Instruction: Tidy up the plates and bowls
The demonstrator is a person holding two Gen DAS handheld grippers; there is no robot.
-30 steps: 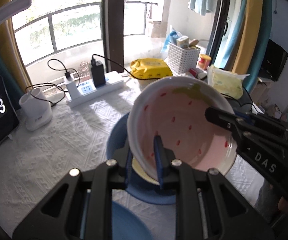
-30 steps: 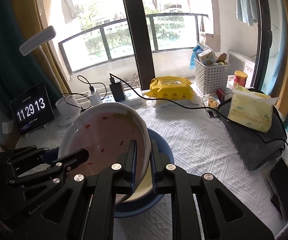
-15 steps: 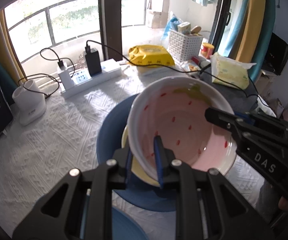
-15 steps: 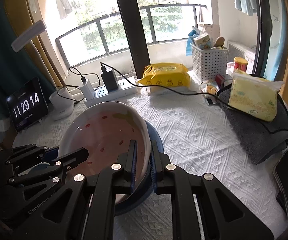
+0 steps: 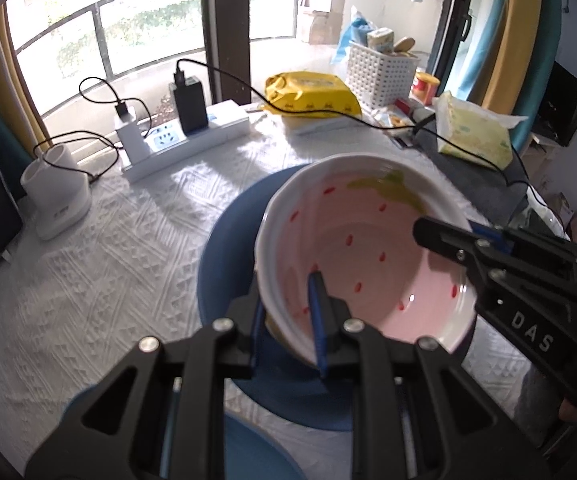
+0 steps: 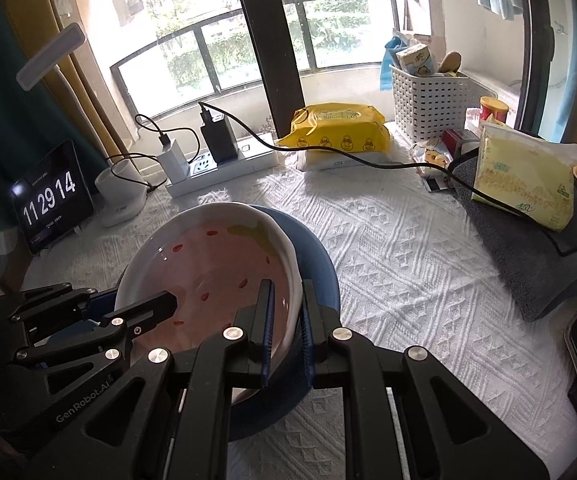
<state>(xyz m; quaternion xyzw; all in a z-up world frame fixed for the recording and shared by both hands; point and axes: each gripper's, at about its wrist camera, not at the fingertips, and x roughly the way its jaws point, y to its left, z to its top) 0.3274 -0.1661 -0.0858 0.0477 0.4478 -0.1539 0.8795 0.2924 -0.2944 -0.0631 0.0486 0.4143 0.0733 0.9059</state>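
A white bowl with a pink strawberry-pattern inside (image 5: 368, 256) is held by both grippers just above a large blue plate (image 5: 228, 248). My left gripper (image 5: 288, 304) is shut on the bowl's near rim. My right gripper (image 6: 286, 308) is shut on the opposite rim of the bowl (image 6: 216, 268); the blue plate (image 6: 316, 264) lies beneath. A yellowish dish (image 5: 274, 326) peeks out under the bowl. Another blue plate (image 5: 248, 452) lies at the near edge.
The table has a white cloth (image 6: 388, 248). At the back stand a power strip with chargers (image 5: 184, 136), a white cup (image 5: 54, 196), a clock display (image 6: 50, 200), a yellow wipes pack (image 6: 340, 132), a white basket (image 6: 428, 100) and tissues on a grey towel (image 6: 528, 184).
Both grippers have carried the bowl lower and a little nearer, so it now sits closer over the blue plate. The clock went from 13 to 14.
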